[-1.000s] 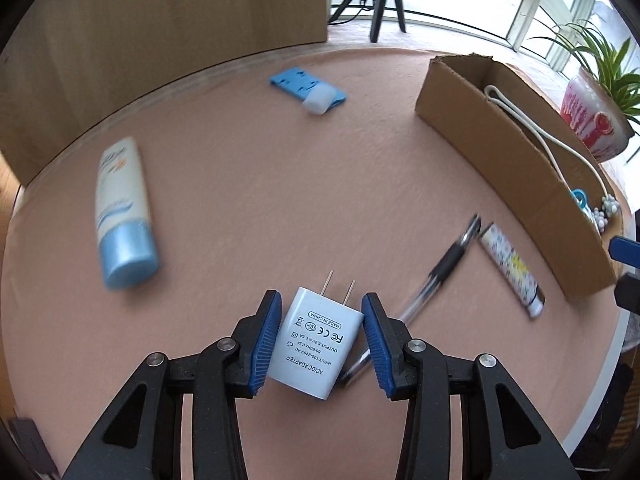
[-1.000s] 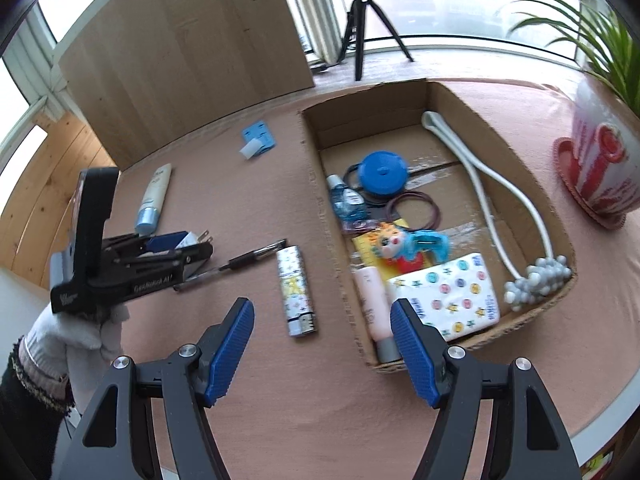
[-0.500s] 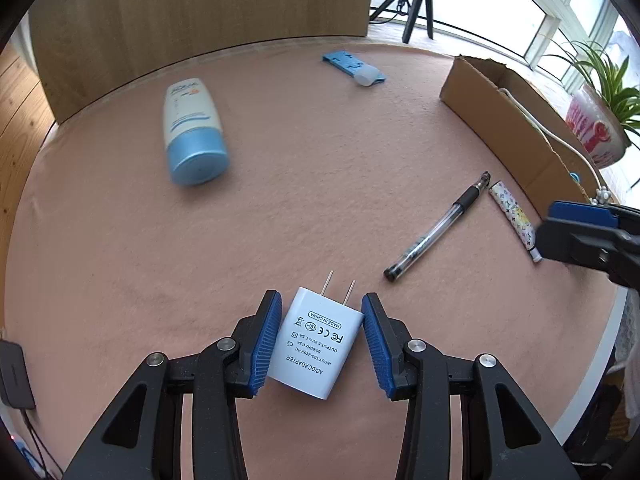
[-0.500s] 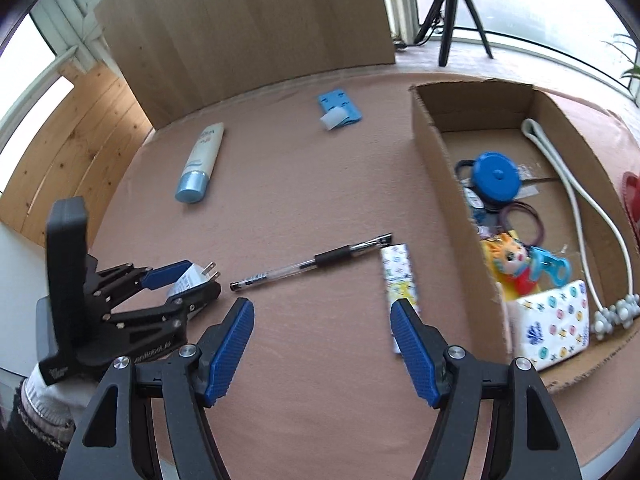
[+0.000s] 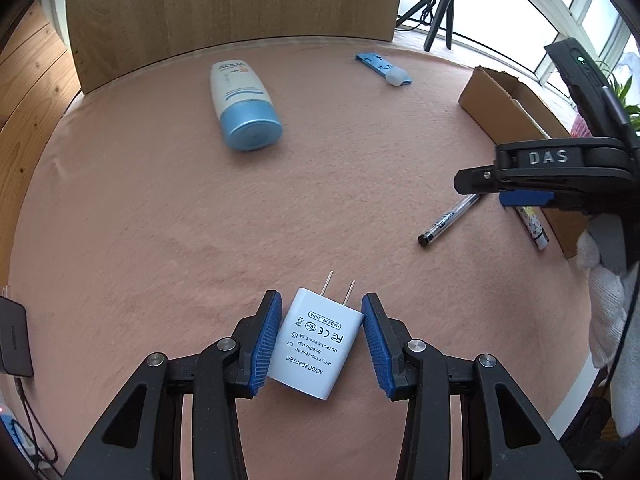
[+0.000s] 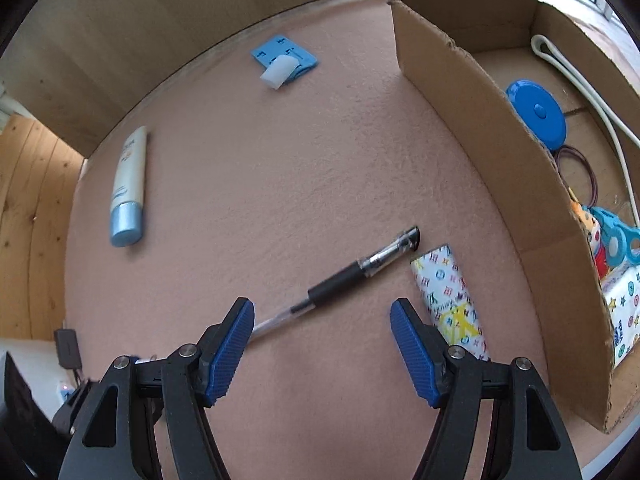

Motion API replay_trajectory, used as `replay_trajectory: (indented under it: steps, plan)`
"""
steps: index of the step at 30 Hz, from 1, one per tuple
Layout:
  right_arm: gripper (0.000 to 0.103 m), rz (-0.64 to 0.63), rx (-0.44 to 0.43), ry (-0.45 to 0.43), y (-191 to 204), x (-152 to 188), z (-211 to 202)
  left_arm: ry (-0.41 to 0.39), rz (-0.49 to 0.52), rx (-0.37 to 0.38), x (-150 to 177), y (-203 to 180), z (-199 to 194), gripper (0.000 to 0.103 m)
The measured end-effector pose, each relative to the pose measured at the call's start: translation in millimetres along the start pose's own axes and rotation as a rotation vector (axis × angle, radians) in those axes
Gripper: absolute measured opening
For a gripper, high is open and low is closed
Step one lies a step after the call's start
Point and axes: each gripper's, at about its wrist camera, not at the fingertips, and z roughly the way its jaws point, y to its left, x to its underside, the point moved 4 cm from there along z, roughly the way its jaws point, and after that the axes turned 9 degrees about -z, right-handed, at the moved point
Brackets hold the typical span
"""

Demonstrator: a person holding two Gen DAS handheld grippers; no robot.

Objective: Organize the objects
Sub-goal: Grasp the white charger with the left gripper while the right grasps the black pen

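Left gripper (image 5: 320, 340) clamped on the white charger (image 5: 316, 344) above the table (image 5: 160, 220), presumably bound for the cardboard box (image 6: 500, 152), while the right gripper (image 6: 322, 344), jaws apart, straddles the pen (image 6: 344, 280) for pickup.

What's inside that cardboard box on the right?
In the cardboard box: a blue round case, dark hair ties, a white cord, a colourful toy and a patterned pack. The near wall hides the rest.

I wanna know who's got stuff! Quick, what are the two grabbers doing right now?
Left gripper: jaws shut on the white charger.
Right gripper: jaws open, holding nothing, above the pen.
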Motion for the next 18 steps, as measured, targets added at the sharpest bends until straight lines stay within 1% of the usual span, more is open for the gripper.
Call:
replay_trajectory:
  steps: [3, 6, 7, 10, 11, 12, 13, 14, 16, 18]
  plan:
    - [0.068, -0.045, 0.074, 0.005, 8, -6, 5, 0.009, -0.018, 0.018, 0, 7, -1, 0.045]
    - [0.069, -0.129, 0.156, 0.020, 21, -10, 12, 0.014, -0.052, 0.032, -4, 13, -1, 0.046]
    - [0.069, -0.150, 0.170, 0.022, 25, -11, 14, 0.016, -0.057, 0.036, -4, 16, -2, 0.046]
    - [0.063, -0.240, 0.193, 0.026, 39, -11, 18, 0.028, -0.065, 0.058, -3, 19, -5, 0.046]
    - [0.058, -0.279, 0.202, 0.028, 45, -10, 19, 0.033, -0.056, 0.062, -1, 19, -6, 0.047]
    - [0.049, -0.316, 0.206, 0.023, 51, -9, 19, 0.034, -0.045, 0.060, 0, 18, -7, 0.049]
    - [0.041, -0.353, 0.192, 0.023, 57, -8, 19, 0.035, -0.034, 0.058, 1, 18, -8, 0.052]
    - [0.038, -0.379, 0.174, 0.022, 61, -6, 19, 0.036, -0.023, 0.055, 2, 16, -7, 0.052]
    - [0.031, -0.426, 0.165, 0.018, 67, -3, 19, 0.039, -0.009, 0.046, 3, 14, -6, 0.052]
    - [0.027, -0.447, 0.143, 0.012, 68, 0, 18, 0.041, -0.004, 0.036, 3, 15, -3, 0.052]
